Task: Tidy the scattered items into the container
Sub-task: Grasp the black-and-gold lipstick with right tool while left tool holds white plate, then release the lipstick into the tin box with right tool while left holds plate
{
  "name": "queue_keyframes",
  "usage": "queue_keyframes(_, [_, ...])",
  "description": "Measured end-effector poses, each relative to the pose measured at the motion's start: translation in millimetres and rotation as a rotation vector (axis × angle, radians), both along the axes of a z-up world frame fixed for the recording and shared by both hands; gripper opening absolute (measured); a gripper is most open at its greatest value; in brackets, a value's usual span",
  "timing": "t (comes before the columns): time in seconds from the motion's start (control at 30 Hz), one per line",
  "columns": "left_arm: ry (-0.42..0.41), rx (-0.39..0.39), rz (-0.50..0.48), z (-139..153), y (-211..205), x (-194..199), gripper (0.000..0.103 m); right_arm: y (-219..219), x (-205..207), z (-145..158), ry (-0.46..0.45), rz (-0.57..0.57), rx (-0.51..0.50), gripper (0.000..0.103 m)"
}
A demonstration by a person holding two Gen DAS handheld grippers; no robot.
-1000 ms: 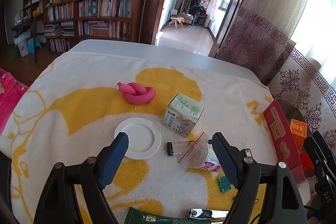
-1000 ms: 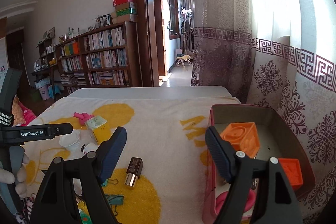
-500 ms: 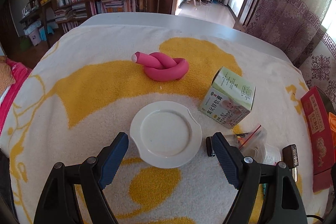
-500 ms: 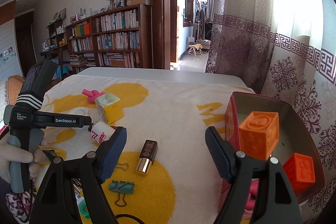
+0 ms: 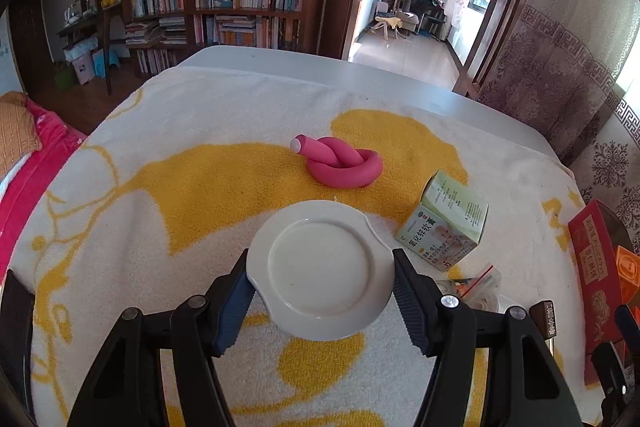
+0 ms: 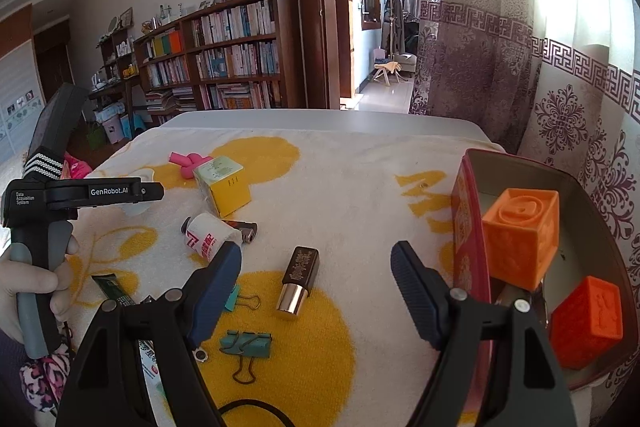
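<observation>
Now left gripper [image 5: 320, 281] jaws just closing round plate [image 5: 320, 269] on towel [image 5: 160, 227], pads at both rims, to lift it. Right gripper [image 6: 316, 277] wide, empty, above lipstick [image 6: 298, 281]. Box [image 6: 466, 227] waits at right.

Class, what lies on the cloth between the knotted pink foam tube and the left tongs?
The round white plate, shown in the left wrist view.

One white saucer [image 5: 320, 269], one knotted pink foam tube [image 5: 342, 165], one small carton [image 5: 446, 225], one lipstick [image 6: 299, 281], two binder clips [image 6: 246, 345], two orange cubes [image 6: 522, 235] in one red tin [image 6: 466, 223], one wrapped bottle [image 6: 210, 237], two hand-held grippers [image 5: 320, 307].
</observation>
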State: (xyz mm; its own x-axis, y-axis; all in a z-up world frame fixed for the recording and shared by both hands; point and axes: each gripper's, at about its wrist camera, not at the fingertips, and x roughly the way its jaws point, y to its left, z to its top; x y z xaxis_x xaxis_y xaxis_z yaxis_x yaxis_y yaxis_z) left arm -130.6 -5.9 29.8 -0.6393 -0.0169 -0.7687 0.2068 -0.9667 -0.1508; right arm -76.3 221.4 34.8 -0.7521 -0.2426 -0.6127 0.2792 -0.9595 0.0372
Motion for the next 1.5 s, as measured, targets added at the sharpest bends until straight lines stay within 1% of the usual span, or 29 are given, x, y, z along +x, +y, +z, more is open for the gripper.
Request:
queue_keyframes(0.2, [0.087,0.057,-0.003,25.5,-2.8,16.5,0.067,-9.2,-4.5,-12.3,-0.042,0.029,0.058,0.081])
queue_keyframes(0.3, [0.119,0.066,-0.014,35.1,-1.6,22.0,0.067,-11.1,-10.2,-14.0,-0.061,0.031,0.069,0.081])
queue_keyframes(0.4, [0.118,0.075,-0.017,34.8,-1.3,21.4,0.067,-13.4,-20.0,-14.6,-0.090,0.030,0.059,0.081])
queue_keyframes(0.5, [0.094,0.086,-0.025,29.5,0.3,17.0,0.067,-19.9,-30.4,-18.4,-0.131,0.024,0.088,0.080])
queue_keyframes(0.53, [0.087,0.090,-0.029,27.8,1.6,16.3,0.067,-22.2,-33.0,-21.1,-0.145,0.023,0.101,0.074])
queue_keyframes(0.57, [0.082,0.092,-0.034,26.8,3.4,16.2,0.067,-24.7,-36.0,-25.0,-0.166,0.023,0.119,0.064])
queue_keyframes(0.6, [0.080,0.092,-0.038,26.3,4.8,15.9,0.067,-27.0,-39.4,-29.8,-0.194,0.024,0.136,0.059])
queue_keyframes(0.63, [0.079,0.090,-0.042,25.8,6.7,15.8,0.067,-28.6,-42.5,-35.3,-0.223,0.028,0.144,0.052])
queue_keyframes(0.67, [0.078,0.088,-0.047,24.9,9.3,17.3,0.067,-29.8,-45.3,-41.1,-0.251,0.032,0.149,0.047])
queue_keyframes(0.7, [0.076,0.088,-0.051,24.3,11.0,18.0,0.067,-30.6,-47.0,-45.4,-0.268,0.037,0.151,0.045])
queue_keyframes(0.73, [0.075,0.089,-0.055,23.9,12.1,18.1,0.067,-30.6,-47.1,-46.8,-0.266,0.038,0.151,0.044])
queue_keyframes(0.8, [0.073,0.088,-0.062,23.6,13.7,19.1,0.067,-30.1,-46.8,-46.9,-0.261,0.043,0.148,0.038])
queue_keyframes(0.87, [0.074,0.090,-0.066,23.4,14.6,19.3,0.067,-28.4,-45.8,-46.7,-0.253,0.036,0.144,0.022])
queue_keyframes(1.03, [0.078,0.090,-0.071,24.8,16.6,20.1,0.067,-19.8,-40.4,-38.3,-0.228,0.023,0.089,0.022])
queue_keyframes(1.23, [0.078,0.087,-0.083,24.6,19.6,20.6,0.067,-7.1,-24.6,-6.7,-0.135,-0.001,0.016,0.022])
queue_keyframes(1.37, [0.080,0.082,-0.093,24.7,23.0,21.3,0.067,16.2,-16.0,15.9,-0.075,-0.062,-0.035,0.022])
queue_keyframes(1.5, [0.086,0.078,-0.106,25.7,28.0,22.6,0.067,48.8,-12.2,33.0,-0.025,-0.162,-0.057,0.022])
